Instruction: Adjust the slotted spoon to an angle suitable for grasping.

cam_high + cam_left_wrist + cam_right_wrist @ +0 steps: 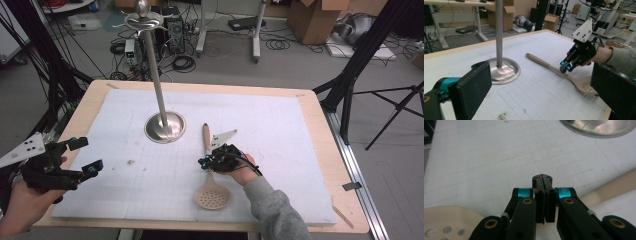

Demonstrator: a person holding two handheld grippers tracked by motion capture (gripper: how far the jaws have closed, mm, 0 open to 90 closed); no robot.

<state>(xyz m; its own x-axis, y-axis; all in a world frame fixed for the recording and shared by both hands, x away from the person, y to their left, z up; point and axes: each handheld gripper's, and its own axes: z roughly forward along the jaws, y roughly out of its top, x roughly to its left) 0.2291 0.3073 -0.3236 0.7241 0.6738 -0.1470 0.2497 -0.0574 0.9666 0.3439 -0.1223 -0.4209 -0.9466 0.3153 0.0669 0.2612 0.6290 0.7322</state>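
Observation:
A beige slotted spoon (212, 195) lies on the white mat, its handle toward the metal stand (165, 127) and its round head near the front edge. My right gripper (204, 163) is tipped down over the middle of the handle, jaws pressed together with nothing between them. In the right gripper view the shut gripper (542, 178) hovers by the handle (614, 186), with the spoon's head (446, 220) at lower left. My left gripper (86, 156) is open and empty at the table's left edge. The left gripper view shows the spoon (549, 66) and the right gripper (565, 67).
The stand's tall pole (152, 60) rises from a round steel base (506, 72) at the mat's centre, with hooks at its top. The white gridded mat (280, 125) covers most of the wooden table. Cables, tripod legs and boxes stand on the floor beyond.

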